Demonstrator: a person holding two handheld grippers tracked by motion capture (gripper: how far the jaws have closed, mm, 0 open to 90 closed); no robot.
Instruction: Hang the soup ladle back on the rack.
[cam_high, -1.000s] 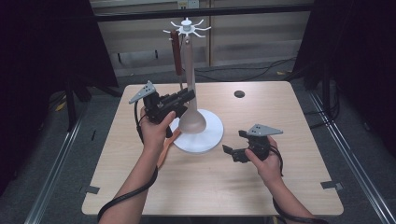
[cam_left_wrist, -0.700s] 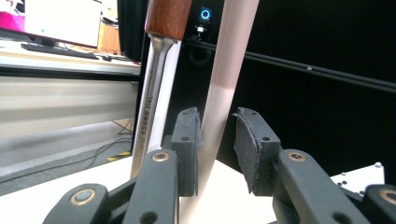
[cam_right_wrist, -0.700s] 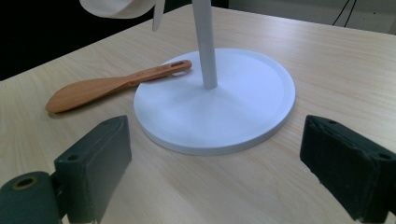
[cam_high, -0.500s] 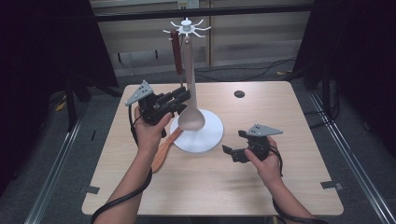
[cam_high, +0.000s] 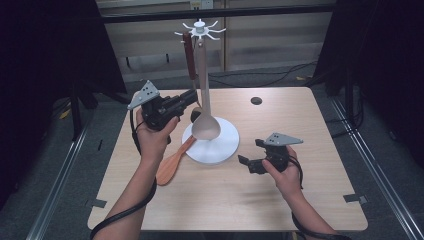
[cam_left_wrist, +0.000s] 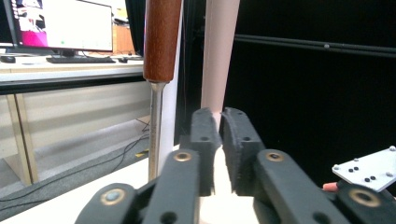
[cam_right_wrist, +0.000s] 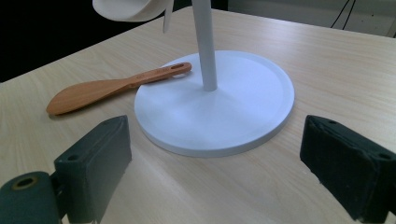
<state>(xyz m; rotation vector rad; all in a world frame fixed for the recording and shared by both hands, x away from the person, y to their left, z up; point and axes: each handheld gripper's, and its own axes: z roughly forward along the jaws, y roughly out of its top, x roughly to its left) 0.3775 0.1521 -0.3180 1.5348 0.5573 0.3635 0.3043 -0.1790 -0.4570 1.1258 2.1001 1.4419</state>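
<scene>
Table (cam_high: 310, 200) of pale wood seen from above, with a person's forearms coming in from the bottom edge, each hand holding a black two-jaw gripper.

At the left, the left gripper (cam_high: 192, 100) is raised above the table and points toward a white utensil stand (cam_high: 200, 30). Its jaws have just been closing. In the left gripper view the two pads (cam_left_wrist: 205, 140) stand almost together, and the pale handle of a large beige spoon (cam_high: 205, 127) rises just behind the narrow gap between them; whether the pads press on that handle cannot be told. The spoon hangs from the hooks at the top of the stand, its bowl low over the round white base (cam_high: 225, 147). Beside it hangs a second utensil with a dark red-brown handle (cam_left_wrist: 161, 37) and a thin metal shaft.

Below the left gripper, a wooden spatula (cam_high: 172, 164) lies flat on the table, its handle end resting on the rim of the white base.

In the middle stands the stand's slim white pole (cam_right_wrist: 204, 44).

At the right, the right gripper (cam_high: 248, 164) is held low near the table, just beside the base, its jaws spread wide with nothing between them. A small dark round hole (cam_high: 256, 100) marks the table's far side.
</scene>
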